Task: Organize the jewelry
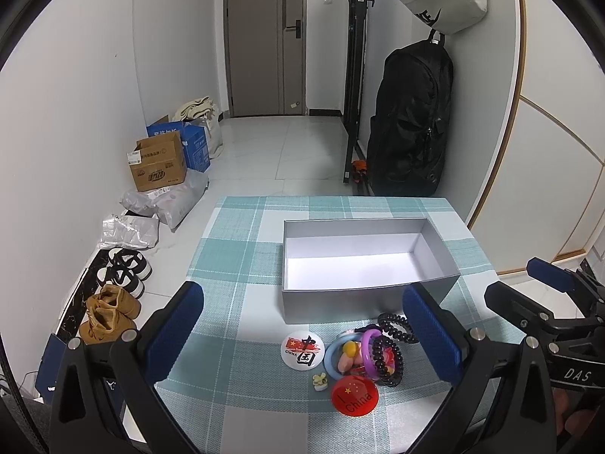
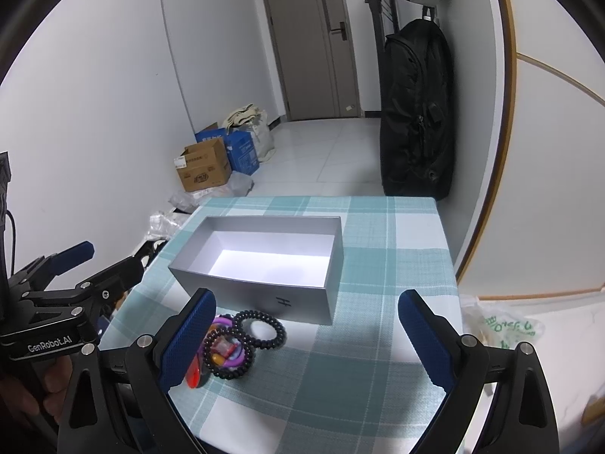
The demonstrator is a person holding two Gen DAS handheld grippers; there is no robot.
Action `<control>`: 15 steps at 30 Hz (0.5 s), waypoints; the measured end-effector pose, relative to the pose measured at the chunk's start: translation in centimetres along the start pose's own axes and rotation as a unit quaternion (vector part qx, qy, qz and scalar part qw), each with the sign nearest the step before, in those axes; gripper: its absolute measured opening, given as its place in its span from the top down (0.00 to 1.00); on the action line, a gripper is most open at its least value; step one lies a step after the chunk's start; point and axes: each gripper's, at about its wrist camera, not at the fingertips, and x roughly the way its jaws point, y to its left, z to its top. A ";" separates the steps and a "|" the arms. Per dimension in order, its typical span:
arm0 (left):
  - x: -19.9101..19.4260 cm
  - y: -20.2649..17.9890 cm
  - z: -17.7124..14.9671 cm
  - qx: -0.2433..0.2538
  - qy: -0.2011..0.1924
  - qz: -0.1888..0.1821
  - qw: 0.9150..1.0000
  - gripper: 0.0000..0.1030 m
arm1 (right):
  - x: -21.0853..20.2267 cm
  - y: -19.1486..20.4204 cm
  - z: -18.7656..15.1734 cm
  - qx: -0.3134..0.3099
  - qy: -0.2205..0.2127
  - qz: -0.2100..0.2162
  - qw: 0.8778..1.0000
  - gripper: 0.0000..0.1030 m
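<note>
Both grippers hang above the checked surface [image 1: 242, 265] with jaws spread wide, holding nothing: the left gripper [image 1: 302, 335] over the jewelry pile [image 1: 363, 355], the right gripper [image 2: 306, 336] beside it. The bracelets and badges lie heaped just in front of the open grey box [image 1: 363, 257].

**Room: entry hall, white walls, tiled floor**

Desk [image 1: 242, 408] under teal plaid cloth. Ahead of the fingers: grey door [image 1: 264, 38]. Ahead-left along the wall: cardboard boxes [image 1: 157, 166], shoes [image 1: 109, 312]. Ahead-right: black backpack [image 1: 412, 121] hanging. Glossy pale floor tiles [image 1: 287, 147].
</note>
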 end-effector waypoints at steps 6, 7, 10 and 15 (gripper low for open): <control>-0.1 0.1 0.0 0.000 0.001 -0.003 1.000 0.01 | 0.0 0.1 0.0 0.000 0.001 -0.001 1.000 0.05; -0.1 0.1 0.0 0.000 0.001 -0.003 1.000 0.01 | 0.0 0.1 0.0 0.000 0.001 -0.001 1.000 0.05; -0.1 0.1 0.0 0.000 0.000 -0.005 1.000 0.01 | 0.0 0.1 -0.1 0.000 0.002 -0.001 1.000 0.05; -0.1 0.1 -0.1 0.000 0.001 -0.006 1.000 0.01 | 0.0 0.1 -0.2 0.002 0.002 -0.002 1.000 0.05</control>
